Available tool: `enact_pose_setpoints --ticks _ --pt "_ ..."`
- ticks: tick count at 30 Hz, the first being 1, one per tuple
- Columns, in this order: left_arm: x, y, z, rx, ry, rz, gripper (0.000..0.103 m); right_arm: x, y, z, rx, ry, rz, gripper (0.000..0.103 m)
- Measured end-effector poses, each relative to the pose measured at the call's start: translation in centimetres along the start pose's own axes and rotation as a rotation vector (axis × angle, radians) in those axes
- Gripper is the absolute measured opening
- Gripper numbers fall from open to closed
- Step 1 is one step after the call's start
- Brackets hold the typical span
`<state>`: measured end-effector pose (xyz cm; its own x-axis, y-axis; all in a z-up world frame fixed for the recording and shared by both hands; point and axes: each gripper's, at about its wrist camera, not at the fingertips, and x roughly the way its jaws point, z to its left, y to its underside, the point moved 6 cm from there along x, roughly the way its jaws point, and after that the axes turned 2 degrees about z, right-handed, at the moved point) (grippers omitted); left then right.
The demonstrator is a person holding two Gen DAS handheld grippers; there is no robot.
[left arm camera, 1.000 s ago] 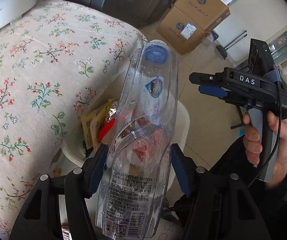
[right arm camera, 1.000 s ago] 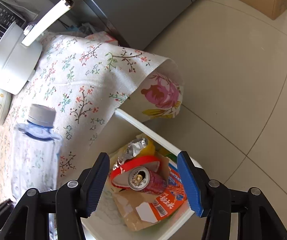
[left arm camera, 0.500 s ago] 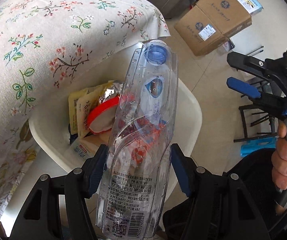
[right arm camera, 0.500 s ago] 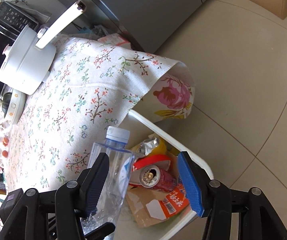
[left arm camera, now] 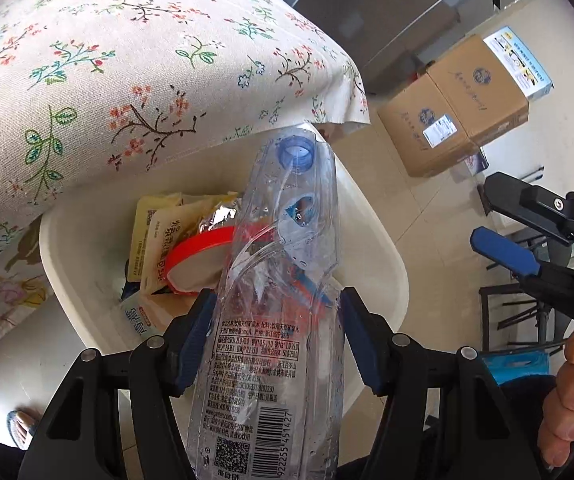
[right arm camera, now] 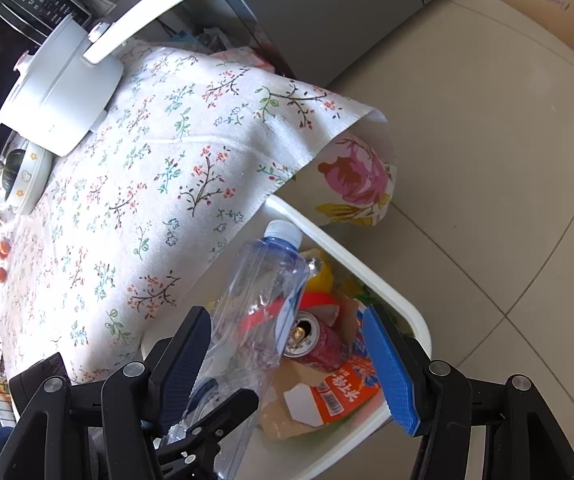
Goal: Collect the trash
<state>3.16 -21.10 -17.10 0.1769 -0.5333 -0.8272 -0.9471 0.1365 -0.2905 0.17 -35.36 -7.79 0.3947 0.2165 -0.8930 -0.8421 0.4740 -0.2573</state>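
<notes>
Beside the floral-clothed worktop (left arm camera: pixel 87 80), the left tool (left arm camera: pixel 275 340), clamped on the plastic bottle (left arm camera: pixel 279 320), has sunk over the white bin (left arm camera: pixel 387 264), ready to drop it, while the right tool (right arm camera: pixel 287 352), pads apart and empty, has just been opening.

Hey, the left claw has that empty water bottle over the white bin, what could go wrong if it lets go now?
1. The water bottle points cap-first at the white bin's far rim, so it might tip out onto the floor.
2. It may bounce off the piled trash, such as the red can.
3. The hanging tablecloth overlaps the bin's near edge and might deflect it.
</notes>
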Motion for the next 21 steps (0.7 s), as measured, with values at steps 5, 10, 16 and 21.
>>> enact_pose_setpoints --ticks 5,10,16,21 --pt "3.0 0.4 -0.1 0.016 -0.068 0.088 0.069 0.0 0.0 0.2 -0.008 -0.006 -0.001 0.068" --pt "3.7 0.9 -0.9 -0.037 0.067 0.2 0.076 -0.3 0.1 0.3 -0.02 -0.014 -0.007 0.068" --pt "-0.2 -0.1 -0.4 0.046 -0.023 0.147 0.076 -1.0 0.4 0.7 -0.045 -0.028 -0.018 0.068" --pt "-4.9 -1.2 0.9 0.123 -0.111 0.077 0.076 -1.0 1.0 1.5 -0.081 -0.042 -0.004 0.068"
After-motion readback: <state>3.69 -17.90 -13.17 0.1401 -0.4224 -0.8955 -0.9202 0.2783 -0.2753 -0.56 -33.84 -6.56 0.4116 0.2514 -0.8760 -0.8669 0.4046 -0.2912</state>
